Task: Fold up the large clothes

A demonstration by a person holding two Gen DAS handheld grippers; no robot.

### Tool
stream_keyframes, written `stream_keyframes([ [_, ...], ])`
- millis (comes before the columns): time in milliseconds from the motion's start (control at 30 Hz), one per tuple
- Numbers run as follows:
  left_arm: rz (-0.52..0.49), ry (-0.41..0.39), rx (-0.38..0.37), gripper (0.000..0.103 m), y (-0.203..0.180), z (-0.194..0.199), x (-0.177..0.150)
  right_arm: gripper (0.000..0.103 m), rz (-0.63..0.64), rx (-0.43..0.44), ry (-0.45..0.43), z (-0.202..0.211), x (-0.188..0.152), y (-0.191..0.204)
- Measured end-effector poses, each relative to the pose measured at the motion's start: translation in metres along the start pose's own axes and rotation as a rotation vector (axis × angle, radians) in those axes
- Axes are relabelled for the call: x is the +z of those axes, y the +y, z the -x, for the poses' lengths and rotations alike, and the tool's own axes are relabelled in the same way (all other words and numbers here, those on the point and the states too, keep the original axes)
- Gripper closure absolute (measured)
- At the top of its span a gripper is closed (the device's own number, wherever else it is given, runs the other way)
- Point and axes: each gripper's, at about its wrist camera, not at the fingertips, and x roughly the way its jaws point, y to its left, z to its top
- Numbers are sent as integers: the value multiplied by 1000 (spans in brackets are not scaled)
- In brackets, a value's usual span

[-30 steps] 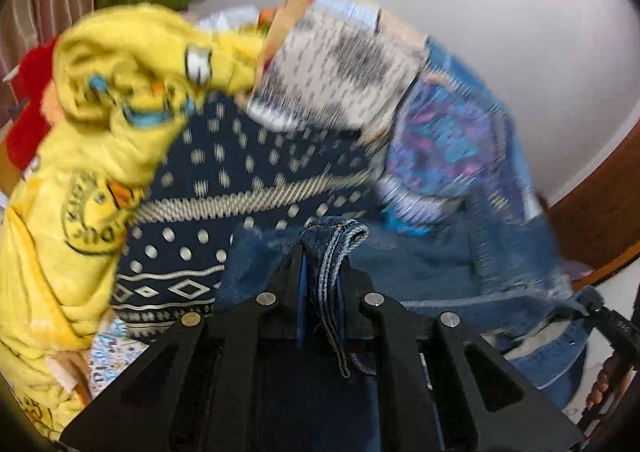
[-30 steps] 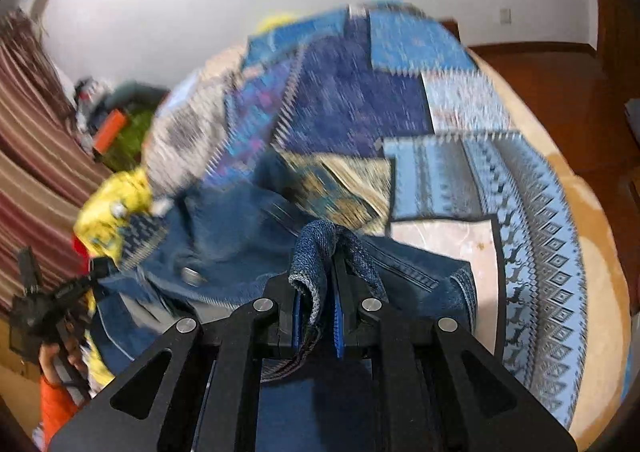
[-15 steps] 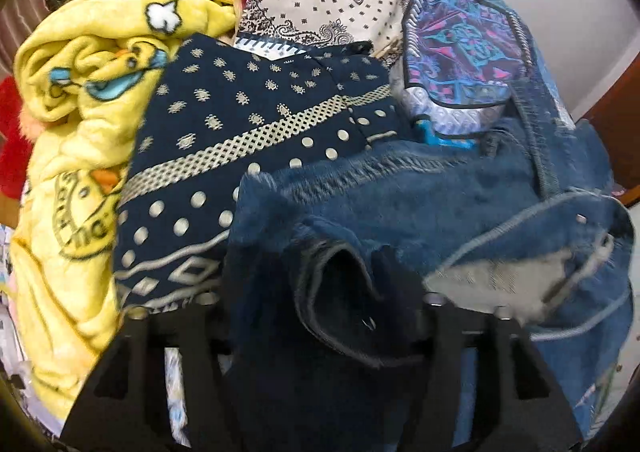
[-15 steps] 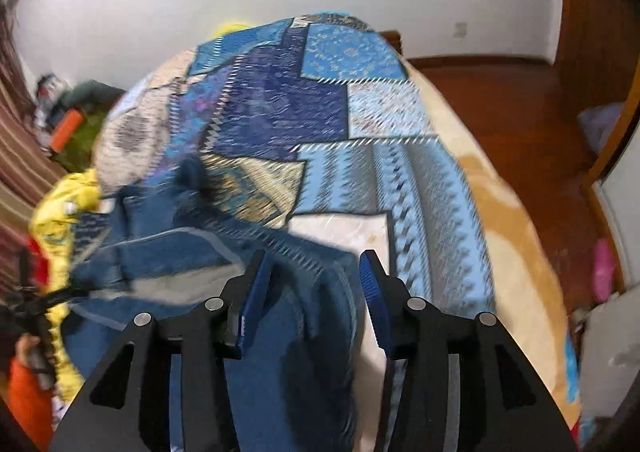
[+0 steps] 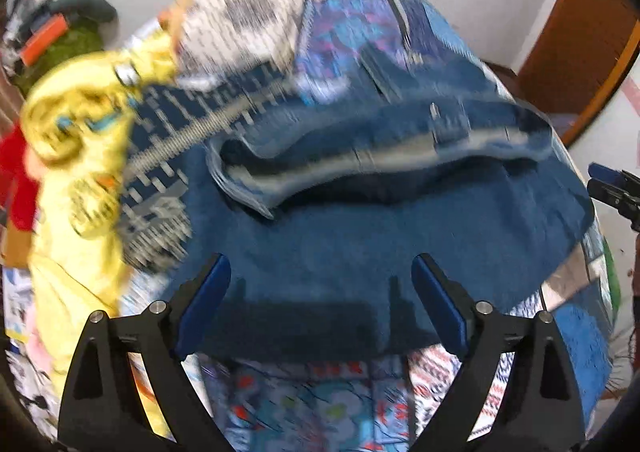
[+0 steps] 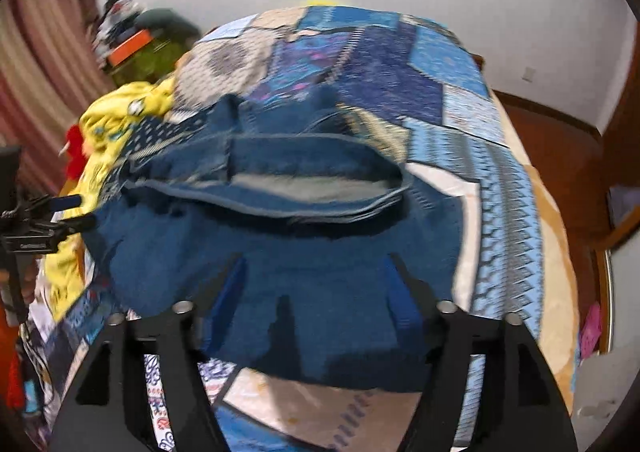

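A blue denim garment (image 5: 380, 220) lies spread on the patchwork bedspread, its waistband opening facing away; it also shows in the right wrist view (image 6: 288, 236). My left gripper (image 5: 320, 300) is open and empty, hovering just above the garment's near edge. My right gripper (image 6: 316, 292) is open and empty above the same edge. The right gripper's tips show at the right edge of the left wrist view (image 5: 612, 188), and the left gripper at the left edge of the right wrist view (image 6: 44, 220). Both views are motion-blurred.
A yellow printed blanket (image 5: 76, 156) and a dark navy patterned cloth (image 5: 168, 156) lie heaped to the left of the denim. The patchwork bedspread (image 6: 460, 100) covers the bed. A wooden floor (image 6: 560, 156) lies to the right, and clutter (image 6: 136, 44) stands by the far wall.
Both grippers, shut on denim folds a second ago, have opened and let go. The garment now lies flat on the bed and both grippers have pulled back above its near edge.
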Motion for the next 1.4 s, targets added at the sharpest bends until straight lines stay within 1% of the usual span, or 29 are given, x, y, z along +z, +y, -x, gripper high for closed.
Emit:
stream_keyframes([
  [33, 2, 20, -10, 11, -2, -7, -4, 27, 5, 14, 1, -3, -4, 3],
  [100, -3, 54, -19, 11, -8, -22, -9, 26, 5, 45, 17, -11, -11, 10],
  [167, -7, 66, -9, 11, -11, -34, -9, 26, -1, 73, 52, -27, -16, 14],
  [233, -2, 68, -4, 11, -11, -44, -3, 26, -1, 81, 93, -43, -17, 16],
  [300, 12, 74, -10, 10, -6, -55, 8, 26, 3, 63, 123, -60, -15, 15],
  [367, 26, 77, 2, 10, 2, -65, 19, 22, 26, 53, 136, -77, -8, 13],
  [433, 47, 87, 21, 10, 14, -75, 29, 21, 51, 55, 155, -93, 2, 10],
  [567, 123, 102, -3, 10, 40, -87, 54, 21, 100, 22, 185, -107, 30, 12],
  [633, 141, 97, 19, 11, 48, -90, 70, 21, 118, -24, 180, -111, 43, 9],
  [700, 183, 76, 17, 11, 60, -91, 88, 21, 102, -58, 161, -114, 60, 2],
  [733, 204, 61, 27, 11, 66, -90, 93, 21, 73, -58, 142, -114, 69, -3],
  [767, 247, 34, 57, 11, 74, -86, 101, 21, 28, -73, 115, -112, 78, -10],
  [800, 293, 6, 73, 11, 81, -81, 107, 21, -20, -104, 79, -107, 83, -17],
  [833, 324, -14, 71, 10, 85, -77, 109, 21, -83, -144, 34, -101, 87, -22],
  [867, 356, -38, 54, 10, 90, -71, 112, 21, -128, -154, 2, -94, 88, -26],
  [900, 366, -53, 36, 10, 92, -66, 113, 21, -165, -135, -24, -87, 88, -27],
  [933, 364, -65, 24, 10, 91, -61, 113, 21, -187, -97, -36, -81, 86, -27],
  [1000, 315, -76, 32, 10, 83, -53, 106, 21, -187, -52, -26, -73, 80, -19],
  [1067, 235, -71, 55, 10, 65, -48, 95, 21, -137, -44, -23, -66, 71, -3],
  [1100, 200, -70, 53, 10, 56, -45, 90, 21, -114, -38, -20, -64, 68, 5],
  [1200, 102, -63, 17, 10, 27, -38, 67, 21, -35, -6, -3, -62, 56, 33],
  [1300, 21, -53, -17, 10, -2, -33, 42, 21, 5, 26, 19, -64, 43, 54],
  [1400, -33, -42, -23, 10, -23, -38, 19, 21, 40, 53, 52, -74, 32, 66],
])
